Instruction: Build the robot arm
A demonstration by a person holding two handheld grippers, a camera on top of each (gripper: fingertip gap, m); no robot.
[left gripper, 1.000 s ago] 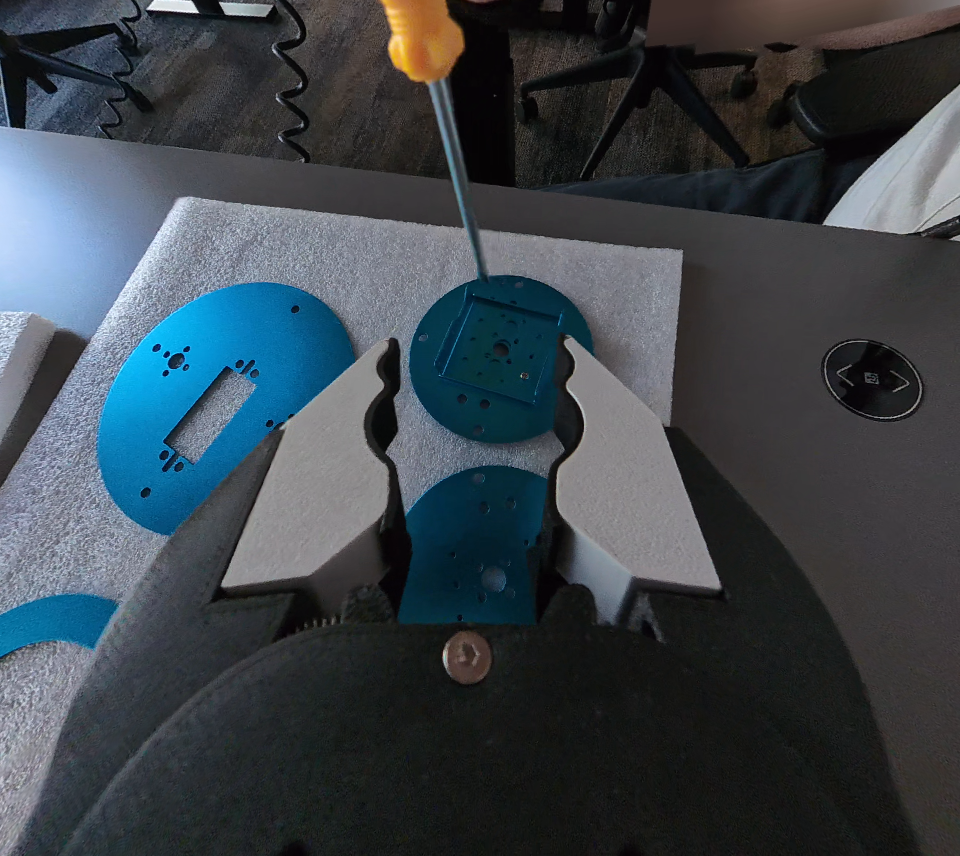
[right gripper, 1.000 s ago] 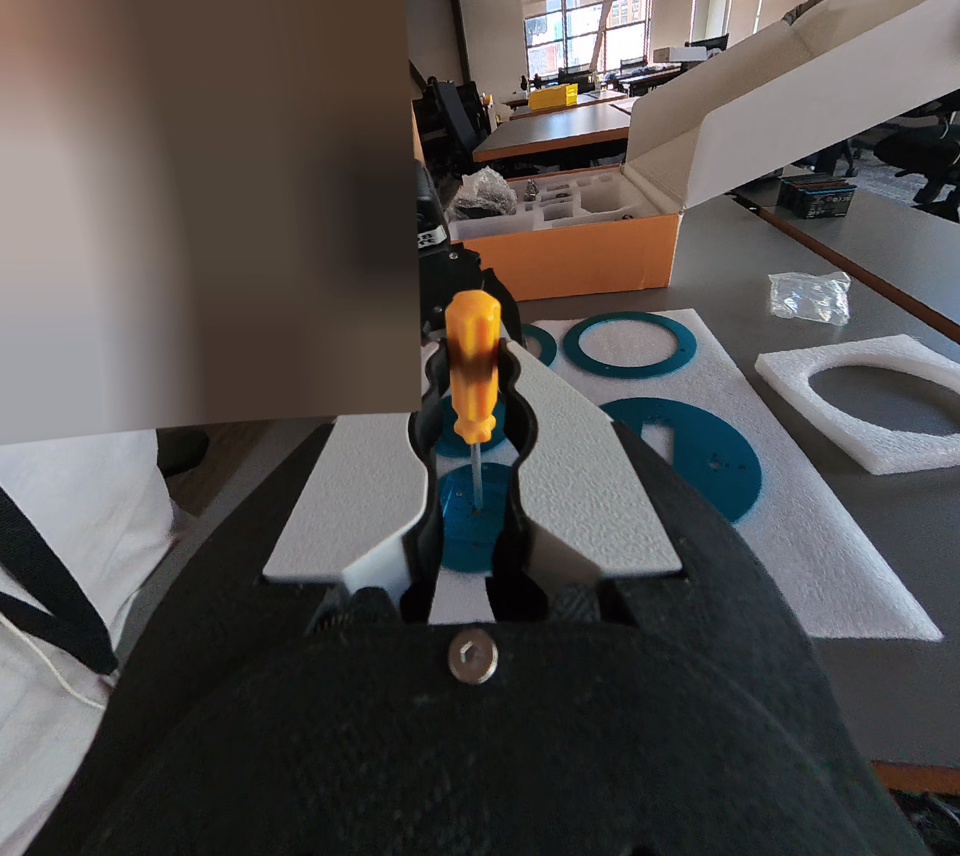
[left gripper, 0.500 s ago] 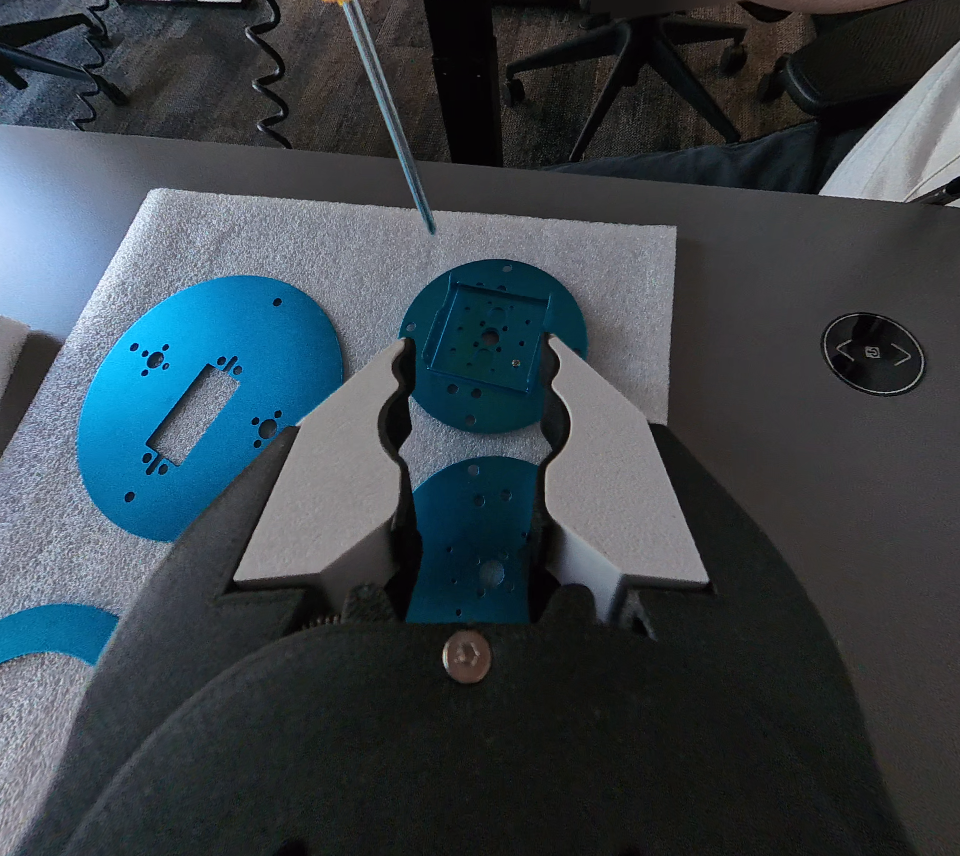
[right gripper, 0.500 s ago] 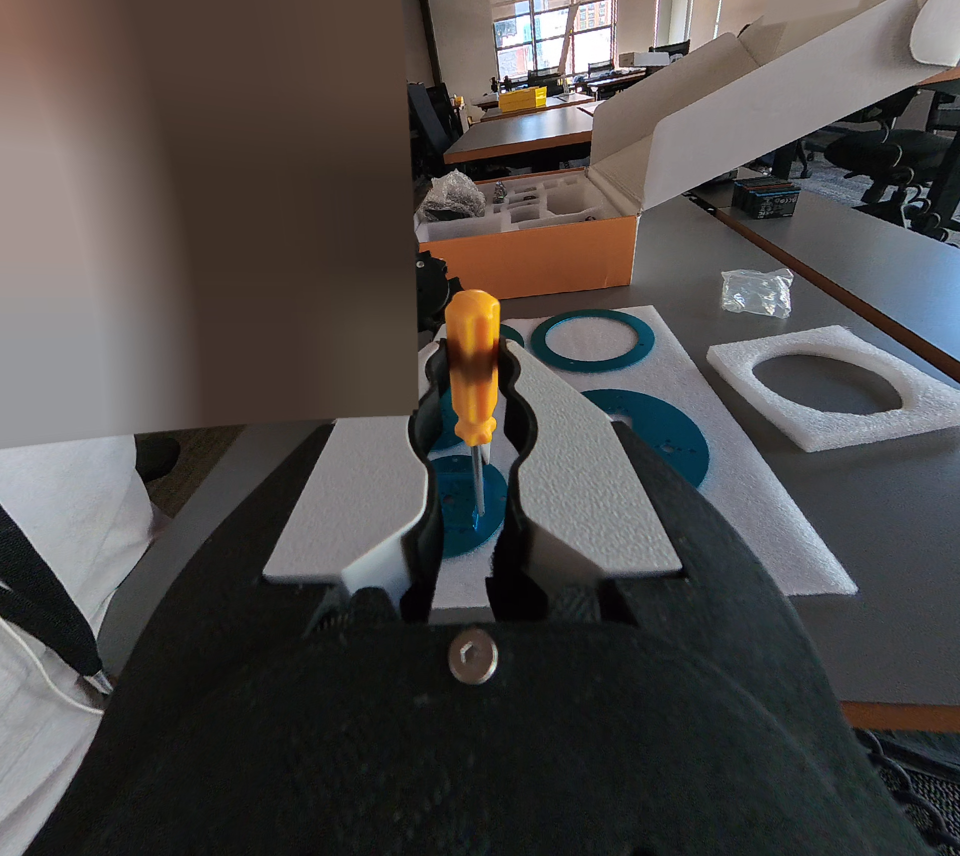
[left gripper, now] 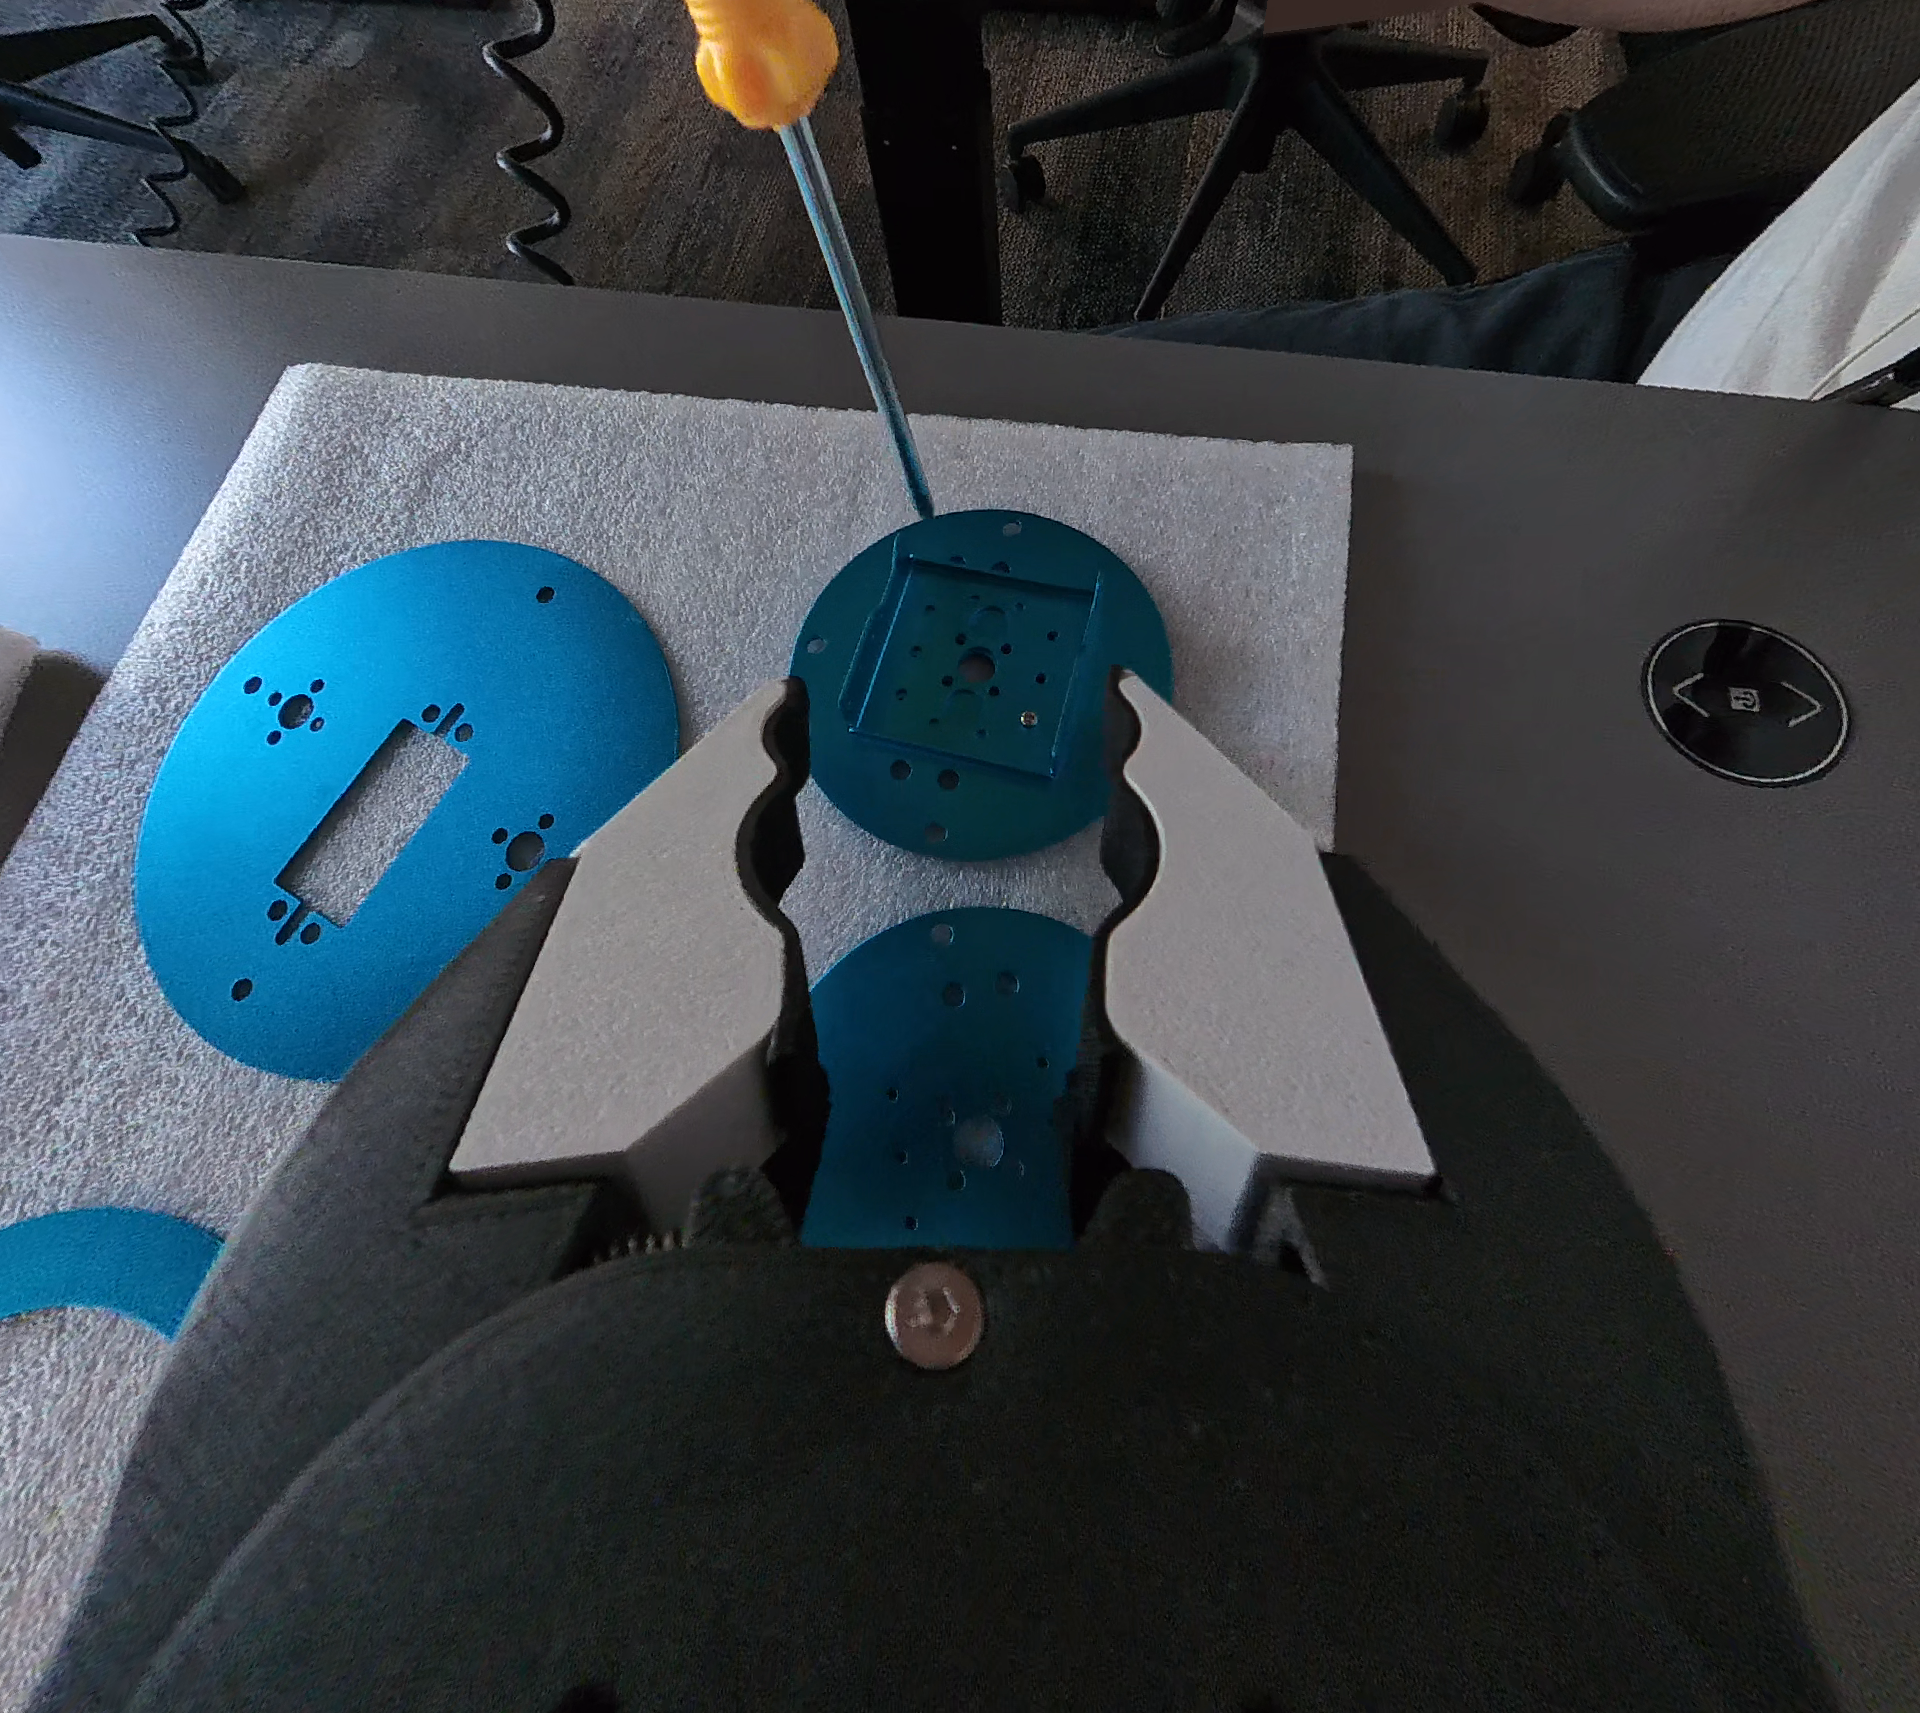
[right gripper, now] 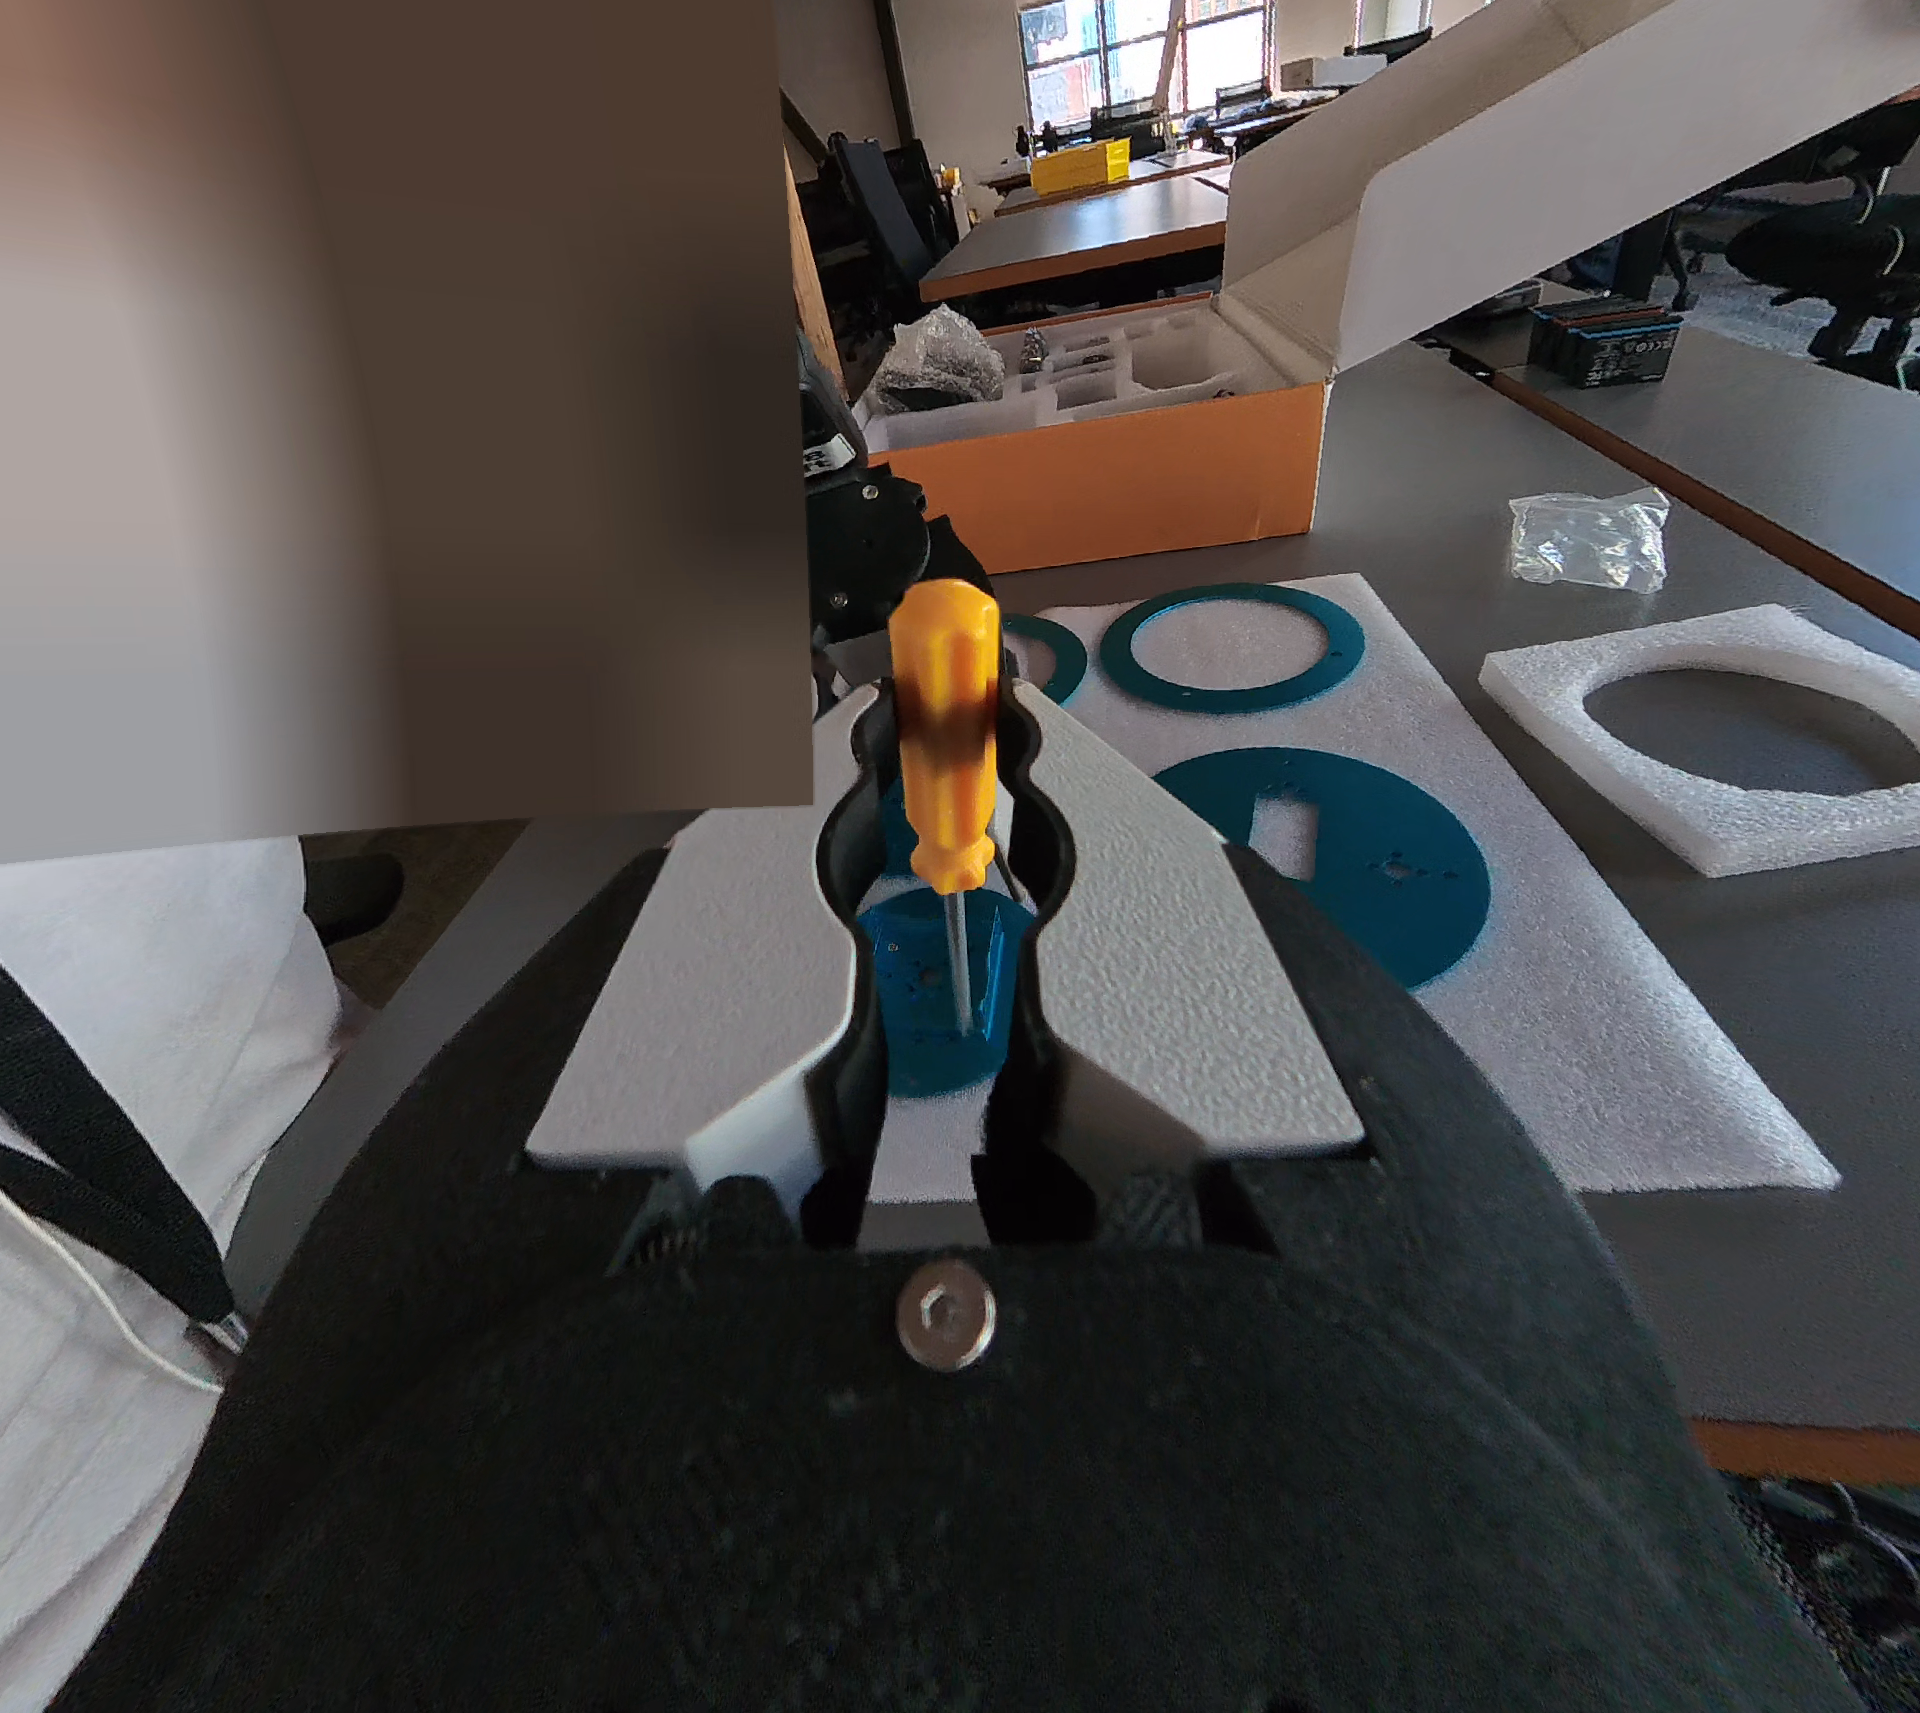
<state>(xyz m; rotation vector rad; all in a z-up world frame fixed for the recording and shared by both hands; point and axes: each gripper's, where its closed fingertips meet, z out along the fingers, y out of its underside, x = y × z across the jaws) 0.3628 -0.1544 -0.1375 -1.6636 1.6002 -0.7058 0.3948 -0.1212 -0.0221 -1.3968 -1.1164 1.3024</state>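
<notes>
We see the right gripper [right gripper: 948, 733] clamped on an orange screwdriver [right gripper: 943, 733], nearly upright, tip down on a recessed blue disc [left gripper: 982, 681]. The left gripper [left gripper: 956, 692], fingers apart, flanks that disc on grey foam [left gripper: 623, 479].

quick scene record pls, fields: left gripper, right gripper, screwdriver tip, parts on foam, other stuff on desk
left gripper: left gripper open, empty, above the two small discs
right gripper: right gripper shut on orange screwdriver, held by its handle
screwdriver tip: at the far rim of the recessed blue disc; contact unclear
parts on foam: foam sheet carries that disc, a flat small blue disc, a large blue plate with a rectangular slot, a blue ring
other stuff on desk: open orange box, clear plastic bag, white foam frame
</notes>
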